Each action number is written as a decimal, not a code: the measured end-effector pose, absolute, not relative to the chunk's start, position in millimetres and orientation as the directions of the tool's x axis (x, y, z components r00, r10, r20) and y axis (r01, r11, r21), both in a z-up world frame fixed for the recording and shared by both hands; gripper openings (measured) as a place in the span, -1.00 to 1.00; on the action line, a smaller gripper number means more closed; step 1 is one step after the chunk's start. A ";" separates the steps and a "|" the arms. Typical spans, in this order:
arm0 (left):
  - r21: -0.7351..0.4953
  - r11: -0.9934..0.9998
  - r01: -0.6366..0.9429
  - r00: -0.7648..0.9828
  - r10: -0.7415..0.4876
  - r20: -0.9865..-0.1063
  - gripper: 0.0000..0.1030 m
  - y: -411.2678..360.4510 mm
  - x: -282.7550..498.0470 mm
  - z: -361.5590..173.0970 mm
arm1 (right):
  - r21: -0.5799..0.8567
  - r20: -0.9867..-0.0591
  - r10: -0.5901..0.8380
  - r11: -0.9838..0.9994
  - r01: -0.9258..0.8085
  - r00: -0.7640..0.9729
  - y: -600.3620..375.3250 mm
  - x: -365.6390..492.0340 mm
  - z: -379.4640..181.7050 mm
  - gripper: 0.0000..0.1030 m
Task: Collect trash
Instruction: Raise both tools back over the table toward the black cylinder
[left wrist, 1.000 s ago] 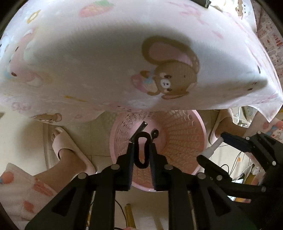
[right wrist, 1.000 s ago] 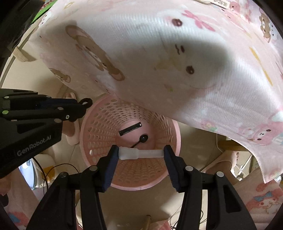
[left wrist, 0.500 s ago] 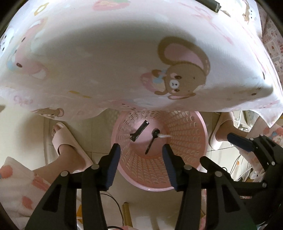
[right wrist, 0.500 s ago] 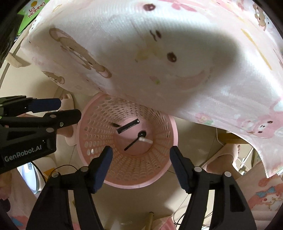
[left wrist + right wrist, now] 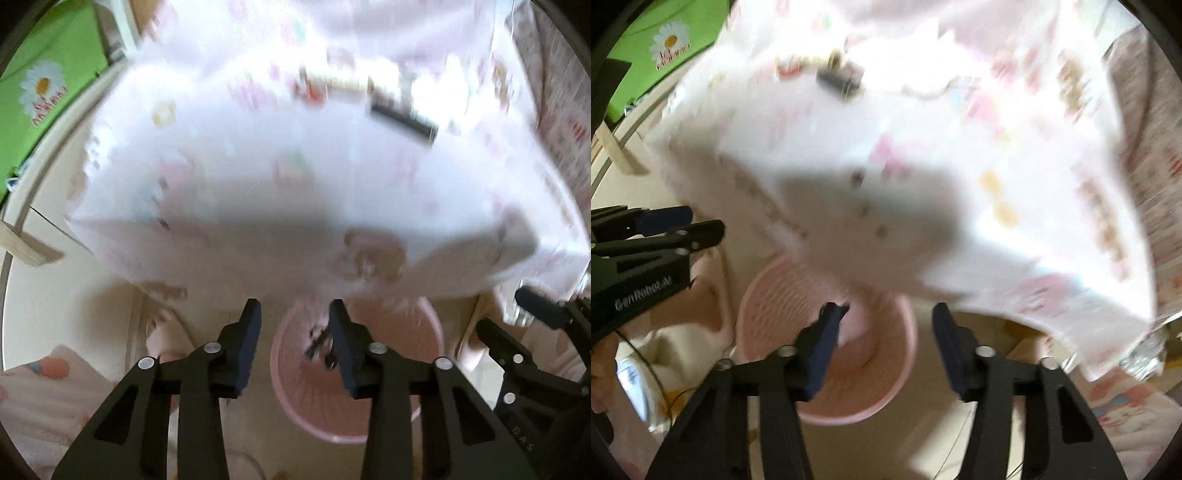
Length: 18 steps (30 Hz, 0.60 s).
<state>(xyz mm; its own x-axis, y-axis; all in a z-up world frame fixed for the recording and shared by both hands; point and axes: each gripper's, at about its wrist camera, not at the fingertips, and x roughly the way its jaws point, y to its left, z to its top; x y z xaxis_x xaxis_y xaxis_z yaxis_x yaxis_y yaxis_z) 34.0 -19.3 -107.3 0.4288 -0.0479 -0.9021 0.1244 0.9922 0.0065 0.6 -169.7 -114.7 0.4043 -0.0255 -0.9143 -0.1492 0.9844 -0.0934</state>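
Observation:
Both views are blurred by motion. A pink perforated trash basket (image 5: 417, 369) stands on the floor below the table edge, with dark small items (image 5: 319, 345) inside; it also shows in the right wrist view (image 5: 768, 295). My left gripper (image 5: 293, 314) is open and empty above the basket's left rim. My right gripper (image 5: 888, 314) is open and empty over the basket. On the pink cartoon tablecloth (image 5: 295, 166) lie a dark bar-shaped item (image 5: 404, 120) and other small items (image 5: 838, 75), too blurred to name.
The cloth-covered table (image 5: 923, 166) overhangs the basket. A slippered foot (image 5: 162, 336) stands left of the basket. A green panel with a daisy (image 5: 44, 85) is at far left. The left gripper appears in the right wrist view (image 5: 665, 229).
One second ago the left gripper held a black loop and the right a white tube; both opened and the items dropped into the basket. Both grippers have since lifted, bringing the tabletop into view.

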 end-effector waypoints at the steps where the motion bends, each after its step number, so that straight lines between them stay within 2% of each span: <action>1: 0.000 0.992 0.128 0.471 -0.060 -0.880 -0.32 -19.1 31.9 -99.0 | -0.094 -0.905 -0.022 0.984 -0.149 0.426 -170.6 -1.3 -108.9 -0.08; 3: 0.011 0.990 0.140 0.552 -0.069 -0.831 -0.32 -18.7 27.7 -83.7 | -0.074 -0.885 0.003 0.987 -0.146 0.465 -174.0 -4.0 -95.8 -0.20; 7: 0.087 0.980 0.180 0.684 -0.061 -0.727 -0.45 -24.4 14.5 -54.9 | -0.024 -0.847 0.052 0.990 -0.136 0.530 -180.9 -8.7 -73.5 -0.23; 12: -0.003 0.982 0.191 0.686 -0.136 -0.714 -0.39 -13.2 13.8 -40.8 | -0.018 -0.786 0.039 0.996 -0.087 0.617 -193.5 -11.2 -49.0 -0.24; 14: 0.019 0.982 0.189 0.704 -0.122 -0.700 -0.25 -15.7 12.0 -32.7 | 0.023 -0.765 0.055 0.998 -0.058 0.641 -202.7 -11.8 -39.6 -0.24; 18: 0.007 0.977 0.213 0.729 -0.154 -0.667 -0.25 -20.4 11.6 -12.2 | 0.043 -0.729 0.053 0.999 -0.032 0.683 -220.8 -3.7 -19.7 -0.24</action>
<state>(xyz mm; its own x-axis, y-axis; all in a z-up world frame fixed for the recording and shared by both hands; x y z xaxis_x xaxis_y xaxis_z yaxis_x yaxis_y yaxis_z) 11.6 -20.4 -12.2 0.7293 -0.1542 -0.6665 0.2126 0.9771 0.0066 -3.7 -220.8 -19.7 0.6826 0.0534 -0.7289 -0.0319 0.9986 0.0432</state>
